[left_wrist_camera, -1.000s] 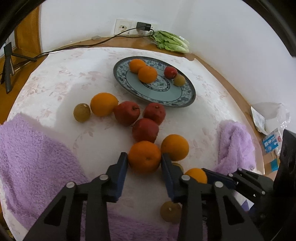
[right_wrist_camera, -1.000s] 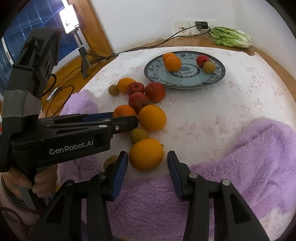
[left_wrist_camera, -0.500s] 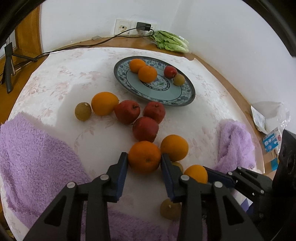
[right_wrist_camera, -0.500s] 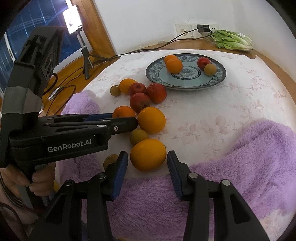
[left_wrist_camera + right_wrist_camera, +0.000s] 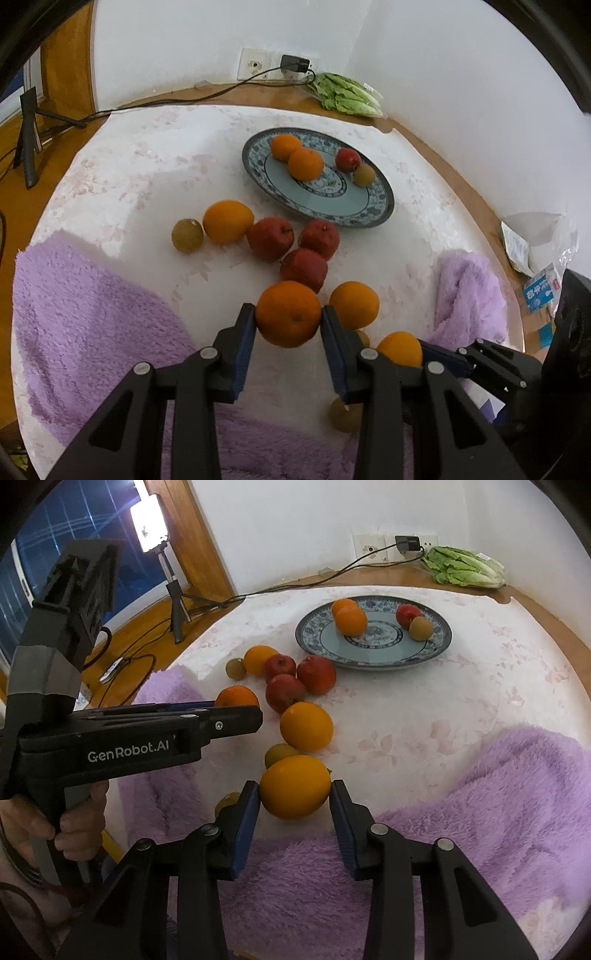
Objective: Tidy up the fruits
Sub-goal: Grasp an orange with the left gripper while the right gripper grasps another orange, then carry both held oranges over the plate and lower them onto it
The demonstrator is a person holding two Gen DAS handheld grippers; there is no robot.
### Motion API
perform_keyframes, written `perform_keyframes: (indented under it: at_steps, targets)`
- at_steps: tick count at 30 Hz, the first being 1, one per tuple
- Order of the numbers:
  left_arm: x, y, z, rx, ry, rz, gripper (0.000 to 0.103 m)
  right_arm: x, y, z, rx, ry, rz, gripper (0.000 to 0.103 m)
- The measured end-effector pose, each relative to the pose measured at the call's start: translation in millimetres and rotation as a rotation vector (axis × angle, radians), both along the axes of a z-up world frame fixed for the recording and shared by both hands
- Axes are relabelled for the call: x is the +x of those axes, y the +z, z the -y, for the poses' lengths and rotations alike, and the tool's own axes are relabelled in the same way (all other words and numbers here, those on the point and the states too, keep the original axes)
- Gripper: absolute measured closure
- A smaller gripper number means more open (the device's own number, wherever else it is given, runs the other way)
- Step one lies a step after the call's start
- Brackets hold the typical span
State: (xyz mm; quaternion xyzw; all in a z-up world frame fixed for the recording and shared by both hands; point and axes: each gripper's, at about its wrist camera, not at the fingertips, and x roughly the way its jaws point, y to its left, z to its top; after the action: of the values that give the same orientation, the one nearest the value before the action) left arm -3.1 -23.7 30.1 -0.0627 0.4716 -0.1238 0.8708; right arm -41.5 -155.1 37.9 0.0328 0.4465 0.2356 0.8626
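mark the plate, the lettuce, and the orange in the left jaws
plate (image 5: 369, 216), left wrist view, bare front rim.
lettuce (image 5: 463, 568), right wrist view, middle of the leaves.
orange (image 5: 289, 314), left wrist view, centre of its skin.

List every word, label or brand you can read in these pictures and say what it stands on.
"GenRobot.AI": white letters on the side of the left gripper, seen from the right wrist.
Blue and white carton beside the table: printed characters, too blurred to read.
Leaflet near it: print too small to read.
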Motion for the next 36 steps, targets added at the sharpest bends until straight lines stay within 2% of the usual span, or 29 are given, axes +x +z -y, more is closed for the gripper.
perform_keyframes:
  at_steps: [18,29,36]
  targets:
    - [14.5,24.4,4.9,0.021,-0.004,0.049,0.066,12.1,23.7,13.1,0.009,-0.006,0.047,0.063]
    - [45.9,36.3,12.0,0.038,-0.013,0.082,0.066,41.7,43.5,26.2,-0.028,-0.023,0.089,0.063]
    - [70.1,30.3,19.4,0.053,-0.03,0.074,0.066,71.8,45.5,34.2,-0.036,-0.027,0.075,0.063]
